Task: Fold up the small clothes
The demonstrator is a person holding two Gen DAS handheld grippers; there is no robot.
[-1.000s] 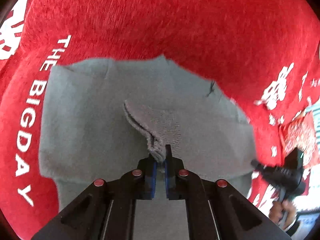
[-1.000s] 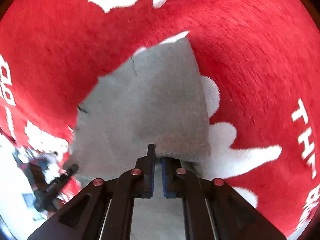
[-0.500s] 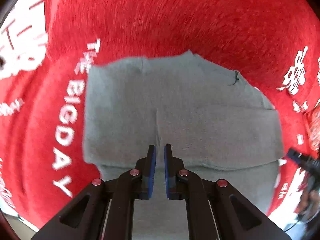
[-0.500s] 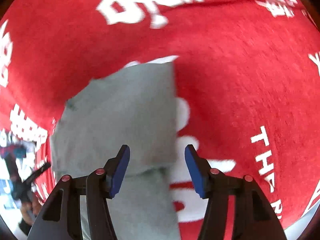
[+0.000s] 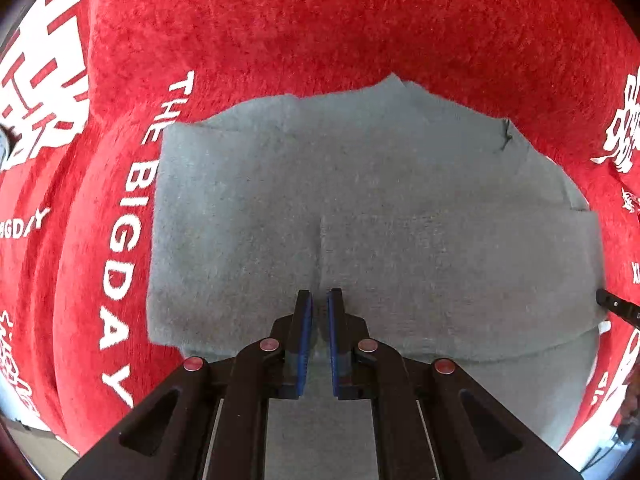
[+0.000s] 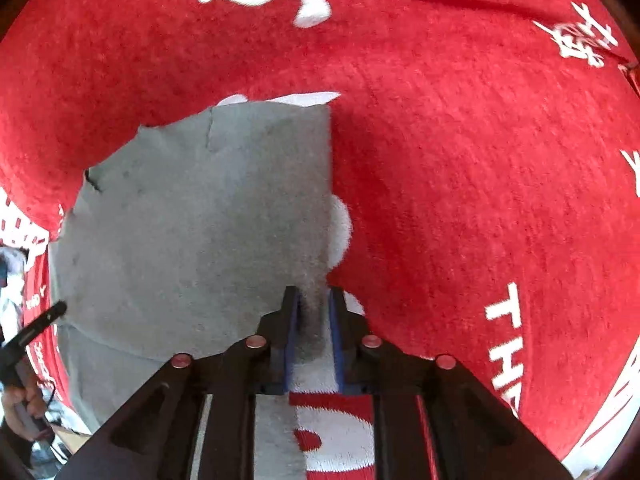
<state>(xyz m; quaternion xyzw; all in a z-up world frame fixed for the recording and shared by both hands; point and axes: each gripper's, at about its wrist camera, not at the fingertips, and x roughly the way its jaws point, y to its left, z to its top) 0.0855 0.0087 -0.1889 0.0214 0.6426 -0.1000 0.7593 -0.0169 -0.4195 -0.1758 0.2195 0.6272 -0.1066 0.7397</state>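
Note:
A small grey garment [image 5: 360,220] lies folded flat on a red cloth with white lettering. In the left wrist view my left gripper [image 5: 319,300] hovers over the garment's near fold with its jaws almost closed and nothing between them. In the right wrist view the garment [image 6: 192,220] fills the left half. My right gripper [image 6: 314,296] sits at the garment's right near corner, jaws narrowed around the grey edge.
The red cloth [image 6: 480,160] covers the whole surface, with white print "THE BIGDAY" [image 5: 128,220] left of the garment. The other gripper's tip [image 5: 616,308] shows at the right edge, and the person's hand [image 6: 20,400] at the lower left.
My left gripper let go of the bunched grey fold, which now lies flat. My right gripper opened wide, then narrowed again around the garment's right edge.

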